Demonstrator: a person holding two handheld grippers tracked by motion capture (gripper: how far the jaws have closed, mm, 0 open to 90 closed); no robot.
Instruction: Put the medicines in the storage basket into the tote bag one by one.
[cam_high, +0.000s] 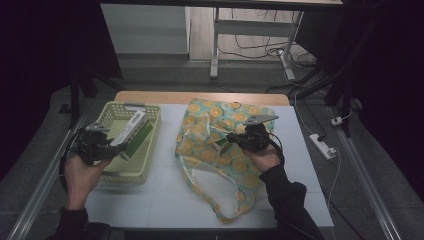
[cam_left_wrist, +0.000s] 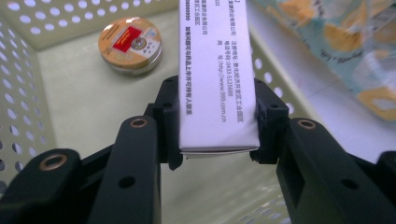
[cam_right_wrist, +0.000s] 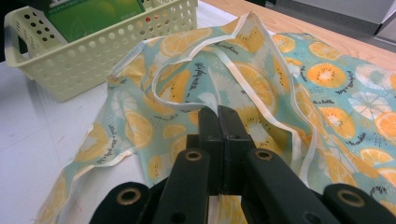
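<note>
Box (cam_high: 134, 134) sat clamped in the left tool (cam_high: 116, 148) above the basket (cam_high: 150, 131), long axis toward one o'clock, while the bag (cam_high: 200, 145) lay at three o'clock, its rim pinched in the closed right tool (cam_high: 231, 137).

Your left gripper (cam_left_wrist: 218, 140) view cut the white box (cam_left_wrist: 217, 74) off at the top edge, so you couldn't read its full print; the small text was partly blurred. The bag (cam_left_wrist: 355, 51) beside it was out of focus and cropped at the right. In the high view, the box (cam_high: 134, 132) hid part of the basket (cam_high: 131, 172) floor, incl. the tin (cam_left_wrist: 130, 45). In the right gripper (cam_right_wrist: 218, 114) view, pads met on bag fabric (cam_right_wrist: 205, 100), but the pinched bit was hidden btw them. The green box (cam_right_wrist: 93, 14) was cropped at top.
</note>
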